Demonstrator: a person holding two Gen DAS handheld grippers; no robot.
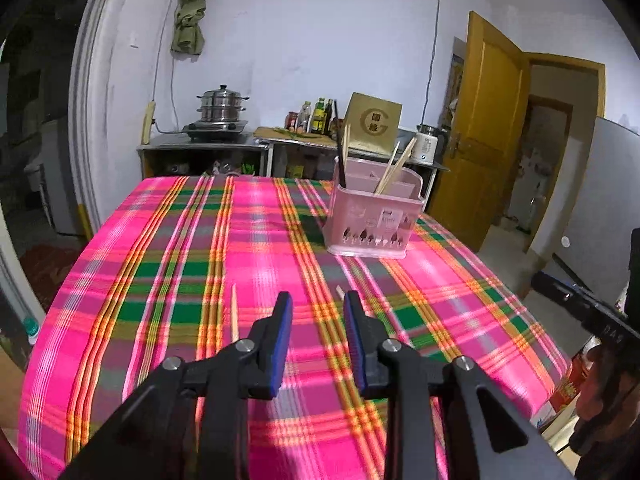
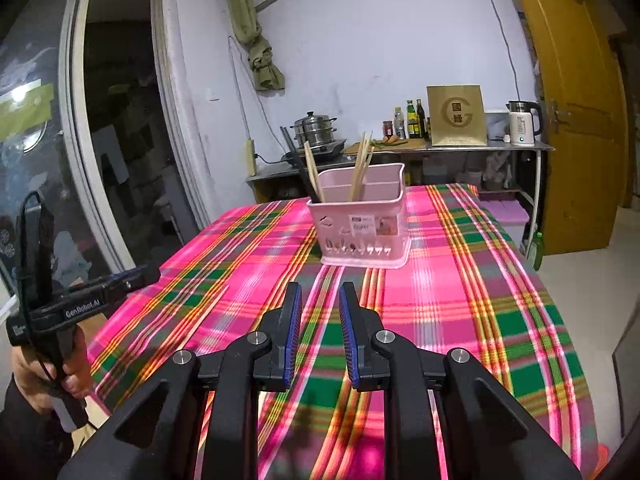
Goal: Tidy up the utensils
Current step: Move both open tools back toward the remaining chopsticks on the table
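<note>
Both grippers hang over the near end of the table, whose plaid cloth [image 1: 192, 240] covers it. The left gripper [image 1: 316, 300] has its jaws parted, nothing between them. The right gripper [image 2: 320, 292] is parted a little less and is just as empty. A pink caddy [image 1: 372, 216] stands further back on the cloth, with pale chopsticks [image 1: 394, 170] leaning in its compartments and a dark pair [image 1: 341, 160] at its left corner. One loose chopstick [image 1: 234, 312] lies on the cloth just left of the left gripper; another tip [image 1: 340, 290] shows beside its right finger.
</note>
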